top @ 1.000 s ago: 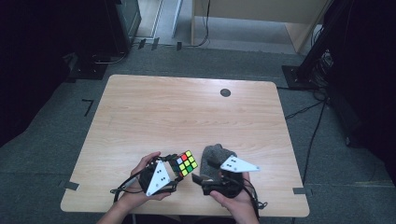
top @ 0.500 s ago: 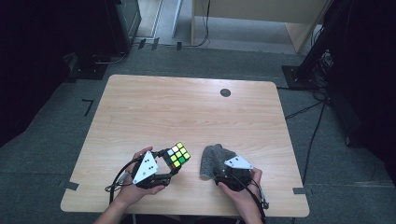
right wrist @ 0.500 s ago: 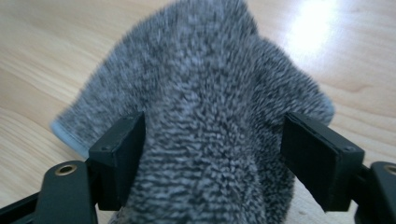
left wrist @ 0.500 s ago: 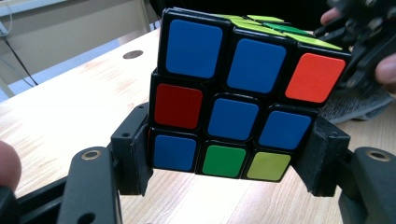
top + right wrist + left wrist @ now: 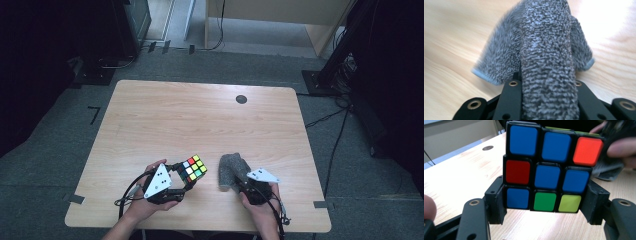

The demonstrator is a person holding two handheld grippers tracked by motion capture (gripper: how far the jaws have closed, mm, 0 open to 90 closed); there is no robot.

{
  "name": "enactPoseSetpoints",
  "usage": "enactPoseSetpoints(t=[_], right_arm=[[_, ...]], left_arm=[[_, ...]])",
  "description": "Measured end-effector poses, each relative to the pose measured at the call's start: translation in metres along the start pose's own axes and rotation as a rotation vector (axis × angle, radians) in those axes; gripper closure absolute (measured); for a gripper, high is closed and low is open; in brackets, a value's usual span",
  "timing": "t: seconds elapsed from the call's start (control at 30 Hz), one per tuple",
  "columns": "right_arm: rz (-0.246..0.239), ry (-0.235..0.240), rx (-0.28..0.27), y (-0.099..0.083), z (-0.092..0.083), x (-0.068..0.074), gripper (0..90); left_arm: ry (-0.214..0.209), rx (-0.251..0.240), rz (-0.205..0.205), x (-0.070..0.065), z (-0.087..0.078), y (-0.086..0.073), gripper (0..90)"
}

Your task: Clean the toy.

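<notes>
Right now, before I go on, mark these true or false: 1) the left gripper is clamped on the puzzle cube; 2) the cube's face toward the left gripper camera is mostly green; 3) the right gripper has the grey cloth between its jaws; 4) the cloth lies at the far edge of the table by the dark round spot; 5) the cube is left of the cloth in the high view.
1) True: the left gripper has its jaws pressed on both sides of the puzzle cube.
2) False: that face is mostly blue.
3) True: the right gripper grips the grey cloth, its jaws having just been closing.
4) False: the cloth is near the person's edge of the table, far from the dark round spot.
5) True.
</notes>
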State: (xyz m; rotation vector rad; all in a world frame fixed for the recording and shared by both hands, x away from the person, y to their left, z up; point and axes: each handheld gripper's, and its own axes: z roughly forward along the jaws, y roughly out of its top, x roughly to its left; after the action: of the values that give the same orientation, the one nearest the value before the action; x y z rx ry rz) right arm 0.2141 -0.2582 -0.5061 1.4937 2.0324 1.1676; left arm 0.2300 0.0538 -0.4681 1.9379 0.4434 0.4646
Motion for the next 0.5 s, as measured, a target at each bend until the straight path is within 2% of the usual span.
enactPoseSetpoints(t=[0.07,0.2,0.27,0.33,0.43,0.5], right_arm=[[0.016,0.060,-0.079,0.008,-0.013,0.004,76.0],[-0.023,0.179,-0.263,0.029,-0.047,0.027,76.1],[-0.039,0.219,-0.314,0.035,-0.057,0.038,76.0],[-0.062,0.292,-0.372,0.039,-0.067,0.053,75.9],[-0.105,0.366,-0.394,0.043,-0.073,0.073,75.3],[-0.137,0.425,-0.357,0.045,-0.071,0.086,74.9]], left_arm=[[-0.005,0.001,-0.001,0.000,0.001,0.000,34.0],[-0.016,-0.002,0.012,-0.003,0.001,0.000,34.0],[-0.025,-0.007,0.021,-0.005,0.001,0.001,34.1],[-0.032,-0.008,0.037,-0.009,0.002,0.002,34.1],[-0.028,-0.003,0.087,-0.017,0.004,0.004,34.2],[-0.036,-0.003,0.117,-0.022,0.005,0.005,34.2]])
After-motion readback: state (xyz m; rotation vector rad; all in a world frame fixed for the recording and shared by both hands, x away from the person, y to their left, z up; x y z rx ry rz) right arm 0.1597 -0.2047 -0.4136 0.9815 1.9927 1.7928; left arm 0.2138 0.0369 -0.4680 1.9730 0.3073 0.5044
